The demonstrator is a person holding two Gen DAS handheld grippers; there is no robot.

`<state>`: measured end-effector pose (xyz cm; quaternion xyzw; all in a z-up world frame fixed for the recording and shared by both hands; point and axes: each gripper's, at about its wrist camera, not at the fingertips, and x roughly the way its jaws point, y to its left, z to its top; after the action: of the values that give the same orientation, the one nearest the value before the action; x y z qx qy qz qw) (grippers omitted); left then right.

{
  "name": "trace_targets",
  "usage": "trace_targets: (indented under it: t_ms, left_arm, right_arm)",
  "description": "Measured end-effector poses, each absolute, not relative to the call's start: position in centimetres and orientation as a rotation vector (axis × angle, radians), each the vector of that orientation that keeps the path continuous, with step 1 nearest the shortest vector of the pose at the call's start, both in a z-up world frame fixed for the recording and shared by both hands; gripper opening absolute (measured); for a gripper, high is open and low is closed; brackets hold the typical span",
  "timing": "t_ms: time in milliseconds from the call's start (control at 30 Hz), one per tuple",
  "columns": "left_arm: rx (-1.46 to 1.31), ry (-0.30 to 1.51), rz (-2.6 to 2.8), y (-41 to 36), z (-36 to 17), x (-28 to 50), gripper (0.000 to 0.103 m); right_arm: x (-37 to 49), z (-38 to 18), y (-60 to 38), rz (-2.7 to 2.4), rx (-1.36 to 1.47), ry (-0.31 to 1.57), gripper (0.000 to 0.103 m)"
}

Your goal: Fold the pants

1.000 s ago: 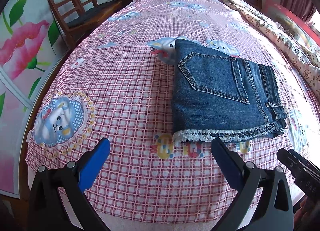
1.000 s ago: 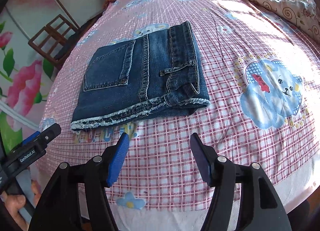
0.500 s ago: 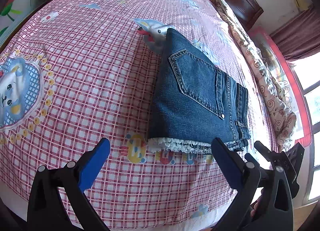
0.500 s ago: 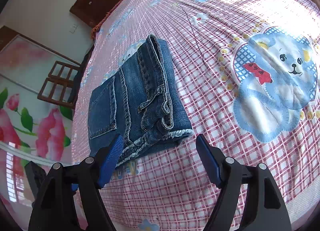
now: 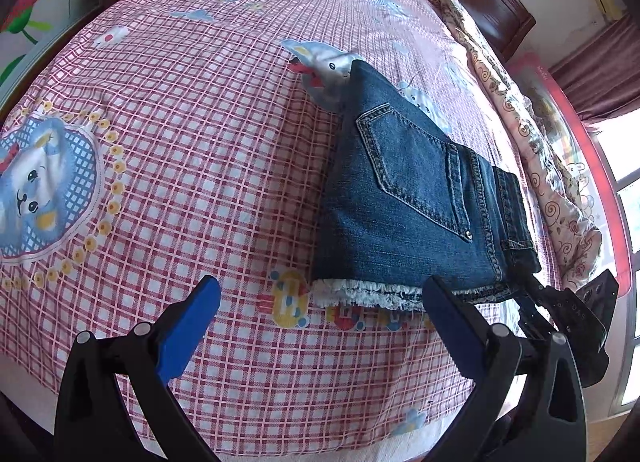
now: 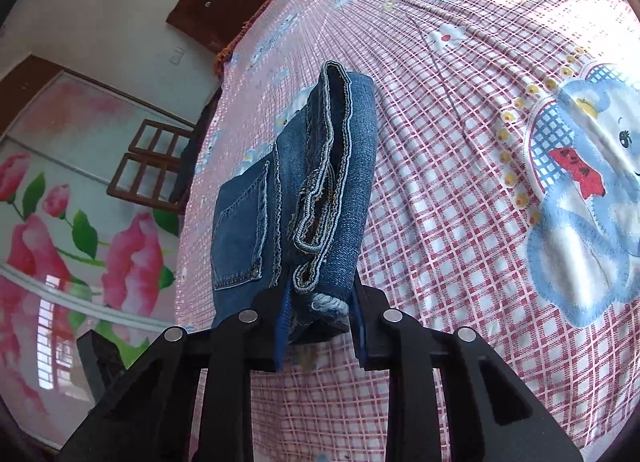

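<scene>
Now my right gripper has just closed on the folded jeans.
Frayed hem, back pocket up; my left gripper gapes empty.

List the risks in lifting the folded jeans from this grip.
1. The right gripper, whose jaws have just been closing, pinches only one frayed corner of the folded jeans; lifting may let the layers unfold.
2. The left gripper stands open and holds nothing, so the other end would sag or drag across the checked bedsheet.

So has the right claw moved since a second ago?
Yes. The right claw has come forward onto the near corner of the folded jeans on the checked bedsheet, its jaws closing on it.
</scene>
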<state>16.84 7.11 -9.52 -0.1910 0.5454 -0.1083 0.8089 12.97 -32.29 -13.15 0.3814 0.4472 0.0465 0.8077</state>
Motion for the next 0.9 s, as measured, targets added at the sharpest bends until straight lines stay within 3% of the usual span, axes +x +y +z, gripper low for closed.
trace_targets:
  t_ms: [100, 400, 600, 833, 900]
  left_arm:
    - [-0.435, 1.191, -0.239, 7.5, -10.2, 16.9, 0.101]
    - [-0.277, 1.093, -0.272, 2.2, -9.4, 14.5, 0.101]
    - [-0.240, 1.020, -0.328, 0.9, -8.6, 18.9, 0.101]
    - [-0.261, 1.171, -0.443, 0.4, -12.6, 23.1, 0.100]
    - [-0.269, 1.137, -0.455, 0.5, -12.7, 22.4, 0.097]
  right_arm:
    - [12.6, -17.0, -34.2, 0.078, 0.942, 0.983, 0.024]
    - [13.0, -16.1, -33.5, 0.084, 0.894, 0.998, 0.027]
    - [13.2, -16.1, -33.4, 0.085, 0.892, 1.006, 0.027]
    - [13.4, -16.5, -34.0, 0.100, 0.891, 1.012, 0.027]
    - [13.4, -16.7, -34.3, 0.104, 0.890, 1.015, 0.027]
